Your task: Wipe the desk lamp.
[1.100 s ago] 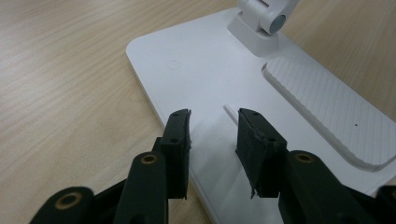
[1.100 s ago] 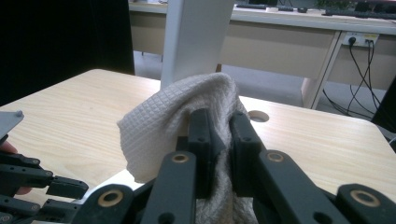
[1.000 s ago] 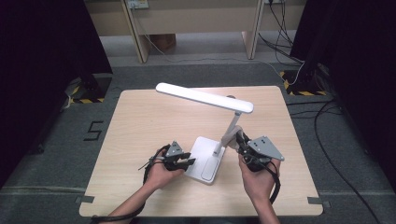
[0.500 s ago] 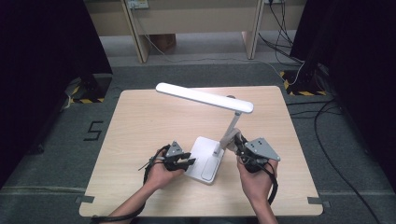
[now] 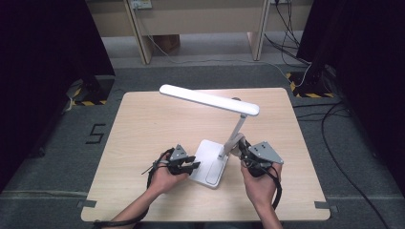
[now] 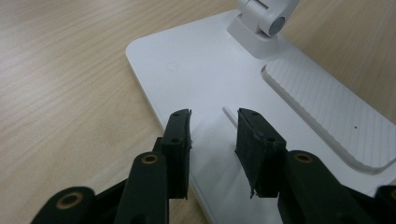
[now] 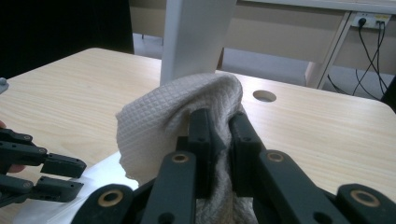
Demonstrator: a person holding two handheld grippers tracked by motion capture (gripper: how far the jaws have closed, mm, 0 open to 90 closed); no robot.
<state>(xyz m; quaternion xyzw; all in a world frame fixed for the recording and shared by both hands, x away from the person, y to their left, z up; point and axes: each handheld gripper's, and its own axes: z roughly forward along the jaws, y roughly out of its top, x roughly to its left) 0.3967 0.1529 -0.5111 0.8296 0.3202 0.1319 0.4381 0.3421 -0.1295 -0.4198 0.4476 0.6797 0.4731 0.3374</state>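
Smooth matt white plastic lamp base (image 6: 205, 79), quilted grey cloth (image 7: 163, 116), pale wood-grain table (image 5: 153, 124).

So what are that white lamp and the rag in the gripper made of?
Lamp: looks like smooth matte white plastic, its base carrying a ribbed textured panel. Rag: seemingly woven cloth, off-white with a diamond waffle pattern, bunched in soft folds.

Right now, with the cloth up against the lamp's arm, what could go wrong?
1. The right gripper pinches only a fold of the cloth; wiping the lamp arm could tug it loose.
2. The left gripper has open jaws resting over the lamp base, not clamping it, so a hard push on the tall arm might slide or tip the lamp.
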